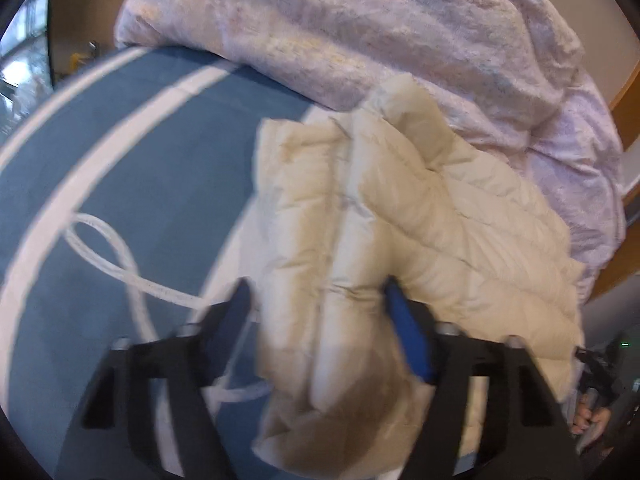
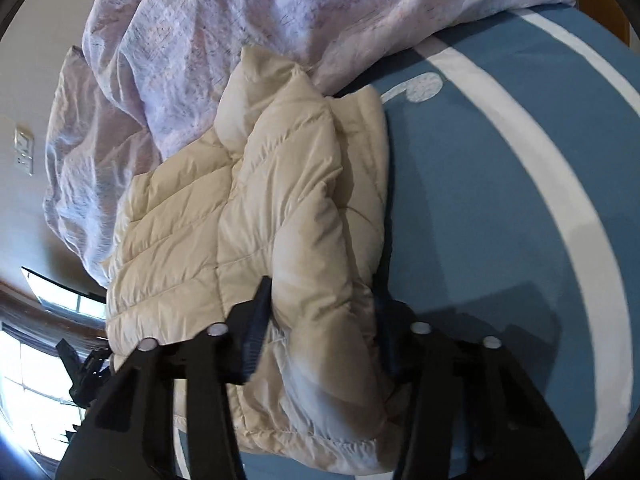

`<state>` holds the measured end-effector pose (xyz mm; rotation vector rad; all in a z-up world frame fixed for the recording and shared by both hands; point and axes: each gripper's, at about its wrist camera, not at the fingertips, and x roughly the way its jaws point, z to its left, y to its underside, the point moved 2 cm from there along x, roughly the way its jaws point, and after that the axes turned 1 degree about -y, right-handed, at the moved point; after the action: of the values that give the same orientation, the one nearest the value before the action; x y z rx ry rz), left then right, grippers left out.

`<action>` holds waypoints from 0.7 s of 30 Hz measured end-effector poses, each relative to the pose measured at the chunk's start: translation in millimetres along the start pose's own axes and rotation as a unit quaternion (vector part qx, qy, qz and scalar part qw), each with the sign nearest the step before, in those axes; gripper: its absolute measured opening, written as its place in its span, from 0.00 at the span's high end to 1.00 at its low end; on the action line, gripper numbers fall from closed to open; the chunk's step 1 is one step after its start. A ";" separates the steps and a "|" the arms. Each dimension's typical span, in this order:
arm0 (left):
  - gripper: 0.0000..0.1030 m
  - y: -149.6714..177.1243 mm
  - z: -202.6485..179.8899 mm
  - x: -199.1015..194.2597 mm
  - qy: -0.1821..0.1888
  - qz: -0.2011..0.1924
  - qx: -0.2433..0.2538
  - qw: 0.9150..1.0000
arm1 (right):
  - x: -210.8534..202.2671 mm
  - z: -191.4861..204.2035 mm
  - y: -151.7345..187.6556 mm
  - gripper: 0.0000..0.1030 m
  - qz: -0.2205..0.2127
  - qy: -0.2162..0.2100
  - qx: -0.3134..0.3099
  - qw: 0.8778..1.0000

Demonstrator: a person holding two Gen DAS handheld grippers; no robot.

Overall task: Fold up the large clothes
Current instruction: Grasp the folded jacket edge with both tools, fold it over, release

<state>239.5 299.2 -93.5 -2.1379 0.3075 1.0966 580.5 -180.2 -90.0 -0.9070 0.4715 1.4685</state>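
Observation:
A cream quilted puffer jacket [image 1: 440,220] lies partly folded on a blue bedcover with white stripes [image 1: 160,160]. In the left wrist view my left gripper [image 1: 320,300] has a thick fold of the jacket's near edge between its blue pads, which press into the padding on both sides. In the right wrist view the jacket [image 2: 192,208] sits left of centre on the bedcover [image 2: 480,200]. My right gripper [image 2: 322,304] is shut on a puffy sleeve-like fold at the jacket's near right edge.
A rumpled lilac duvet [image 1: 360,20] [image 2: 200,40] is heaped right behind the jacket. A white cord [image 1: 108,256] loops on the bedcover to the left. A hand [image 1: 588,416] shows at the far right. A wall switch [image 2: 24,152] and a bright window [image 2: 24,380] are at the left.

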 end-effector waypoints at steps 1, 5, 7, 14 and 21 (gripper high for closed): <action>0.55 0.7 -0.1 -0.1 0.007 0.000 -0.005 1.000 | 0.0 0.4 1.1 0.67 -0.001 -0.004 0.001 1.000; 0.78 3.0 -3.2 -9.6 0.023 -0.011 -0.001 1.000 | -3.8 1.3 6.0 0.81 -0.007 -0.033 0.023 0.999; 0.81 5.2 -2.8 -19.3 0.026 -0.017 0.007 0.999 | -6.4 6.0 9.2 0.83 -0.007 -0.037 0.025 0.999; 0.82 24.5 23.4 -57.6 0.033 -0.016 0.004 0.999 | -16.6 15.2 40.8 0.85 0.011 -0.065 0.026 0.998; 0.82 46.9 50.1 -90.6 0.016 -0.012 0.009 1.000 | -28.6 25.2 85.4 0.85 0.031 -0.079 0.027 0.996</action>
<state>129.8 290.1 -64.7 -2.1407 0.3045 1.0430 489.1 -190.6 -72.7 -0.7323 0.4249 1.5634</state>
